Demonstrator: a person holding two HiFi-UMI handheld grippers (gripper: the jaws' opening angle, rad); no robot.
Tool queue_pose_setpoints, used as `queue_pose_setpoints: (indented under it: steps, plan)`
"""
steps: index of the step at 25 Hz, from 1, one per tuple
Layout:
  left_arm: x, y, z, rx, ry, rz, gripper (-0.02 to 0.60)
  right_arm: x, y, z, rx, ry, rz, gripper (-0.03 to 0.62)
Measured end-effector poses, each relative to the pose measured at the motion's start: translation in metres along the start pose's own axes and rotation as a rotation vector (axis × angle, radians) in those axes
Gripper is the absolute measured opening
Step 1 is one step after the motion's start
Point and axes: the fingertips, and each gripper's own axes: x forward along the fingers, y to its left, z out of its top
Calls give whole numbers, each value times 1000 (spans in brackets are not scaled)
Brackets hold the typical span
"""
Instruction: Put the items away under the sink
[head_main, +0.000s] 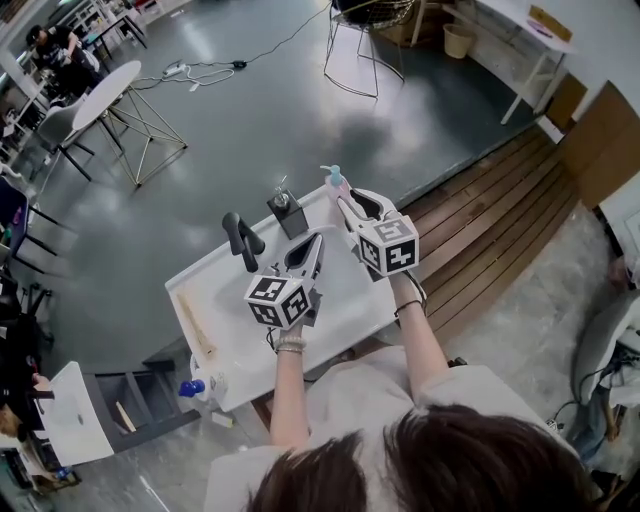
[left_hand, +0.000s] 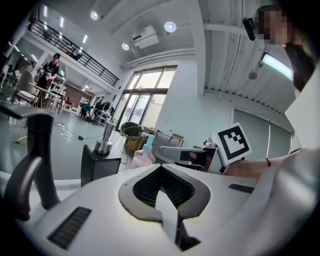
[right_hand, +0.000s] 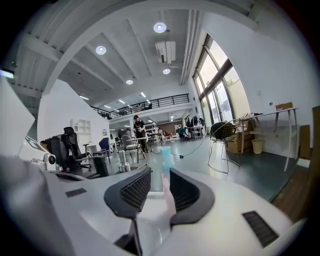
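A pink bottle with a blue pump (head_main: 338, 184) stands at the far right corner of the white sink unit (head_main: 215, 300). My right gripper (head_main: 345, 205) is just in front of it, and its jaws are open. Through their gap the bottle (right_hand: 163, 155) shows straight ahead, and the pads do not press on it. A black soap dispenser with a chrome pump (head_main: 288, 212) stands left of the bottle, beside the black faucet (head_main: 241, 240). My left gripper (head_main: 318, 240) hovers over the basin, shut and empty. In the left gripper view the dispenser (left_hand: 102, 160) and the bottle (left_hand: 144, 156) stand beyond its tips (left_hand: 161, 167).
A wooden strip (head_main: 195, 325) lies on the counter's left side. Below at the left, a white cabinet door (head_main: 75, 425) stands open, with a blue-capped bottle (head_main: 195, 388) near the unit's corner. A wire chair (head_main: 365, 40) and a round table (head_main: 105, 90) stand on the grey floor beyond.
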Motion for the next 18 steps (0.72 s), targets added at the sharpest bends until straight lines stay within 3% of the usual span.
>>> queue_pose_setpoints:
  steps: [7, 18]
  plan:
    - [12, 16, -2, -33, -3, 22, 2, 24, -14, -16, 40, 27, 0, 216]
    - [30, 30, -14, -45, 37, 28, 2, 62, -20, -38, -4, 92, 23, 250]
